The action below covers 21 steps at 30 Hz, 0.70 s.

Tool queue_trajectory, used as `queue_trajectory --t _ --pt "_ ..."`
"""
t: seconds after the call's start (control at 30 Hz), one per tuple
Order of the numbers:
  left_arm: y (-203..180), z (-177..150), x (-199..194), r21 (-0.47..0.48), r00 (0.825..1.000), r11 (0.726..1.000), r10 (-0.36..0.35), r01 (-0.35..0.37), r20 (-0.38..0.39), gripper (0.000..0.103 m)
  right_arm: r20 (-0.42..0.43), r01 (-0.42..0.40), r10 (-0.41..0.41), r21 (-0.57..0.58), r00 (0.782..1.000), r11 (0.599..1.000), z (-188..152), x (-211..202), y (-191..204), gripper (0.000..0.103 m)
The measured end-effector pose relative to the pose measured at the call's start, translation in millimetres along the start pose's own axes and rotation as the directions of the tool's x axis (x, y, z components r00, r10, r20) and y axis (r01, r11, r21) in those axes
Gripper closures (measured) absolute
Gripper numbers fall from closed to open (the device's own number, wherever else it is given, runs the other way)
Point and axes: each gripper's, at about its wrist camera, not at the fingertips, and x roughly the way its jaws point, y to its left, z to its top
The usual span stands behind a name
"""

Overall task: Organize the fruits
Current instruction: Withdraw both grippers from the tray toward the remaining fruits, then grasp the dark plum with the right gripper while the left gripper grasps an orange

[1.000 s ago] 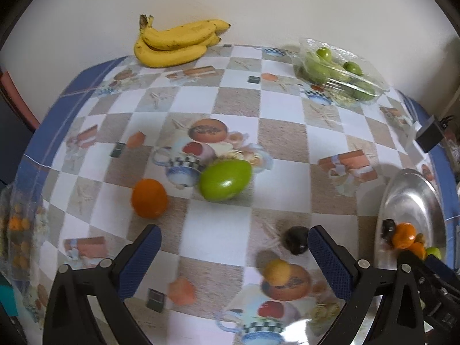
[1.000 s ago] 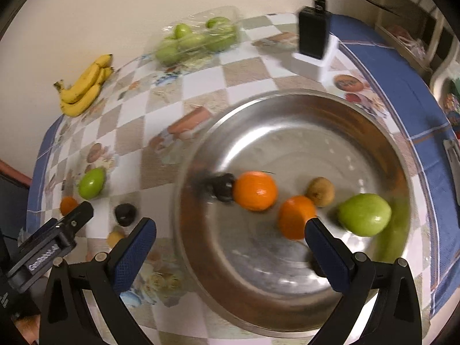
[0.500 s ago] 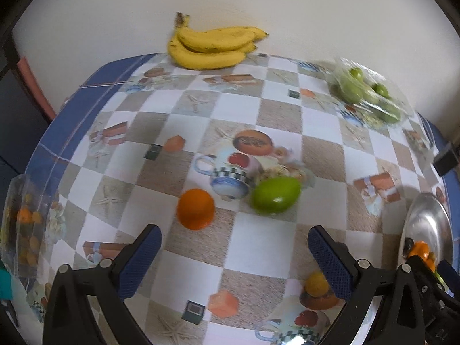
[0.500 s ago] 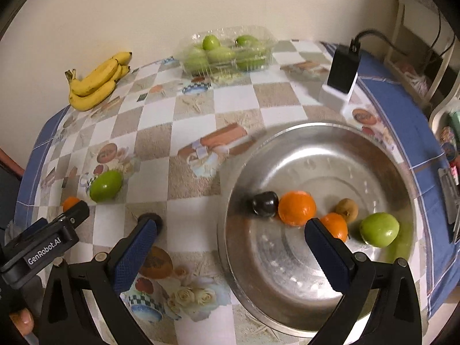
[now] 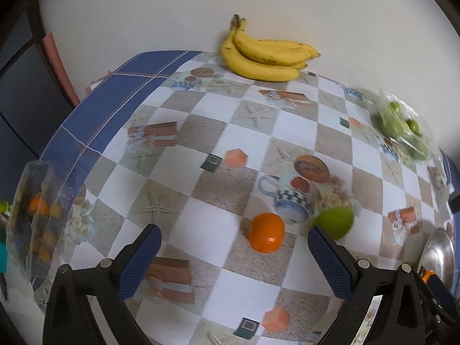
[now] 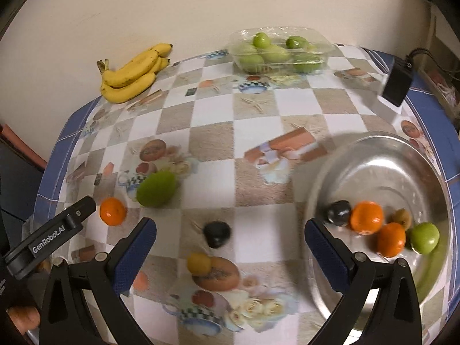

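2 grippers spread empty, left gripper (image 5: 234, 254) near orange (image 5: 266, 235), right gripper (image 6: 230, 247) over dark fruit (image 6: 216, 233)

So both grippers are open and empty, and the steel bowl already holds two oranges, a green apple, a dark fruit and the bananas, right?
Not the bananas. In the right wrist view the bananas lie on the table by the wall, far from the steel bowl. Both the left gripper and the right gripper are open and empty, as you said.

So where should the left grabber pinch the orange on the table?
Across its round middle, coming from above and the near side. The orange sits alone on the cloth, apart from the green fruit, and the open left gripper already frames it, probably wide enough.
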Motion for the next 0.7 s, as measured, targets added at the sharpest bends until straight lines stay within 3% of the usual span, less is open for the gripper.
queue_trajectory --t 0.27,0.5,0.63,0.7 --pt "21 8 8 -0.041 0.999 0.998 -0.044 0.044 0.01 0.0 -0.022 -0.067 0.066 -0.026 0.998 0.997 3 11 19 0.002" --pt "17 9 27 -0.057 0.995 0.994 -0.099 0.097 -0.03 0.0 -0.106 -0.061 0.059 -0.022 0.993 0.998 -1 33 14 0.03" --pt "11 8 36 -0.052 0.986 0.987 -0.154 0.15 -0.061 0.0 -0.145 -0.055 0.053 -0.013 0.988 0.998 -5 45 10 0.041" --pt "4 8 39 -0.018 0.988 0.99 -0.141 0.14 -0.066 0.001 -0.155 -0.043 0.041 -0.013 0.987 0.999 -6 49 9 0.046"
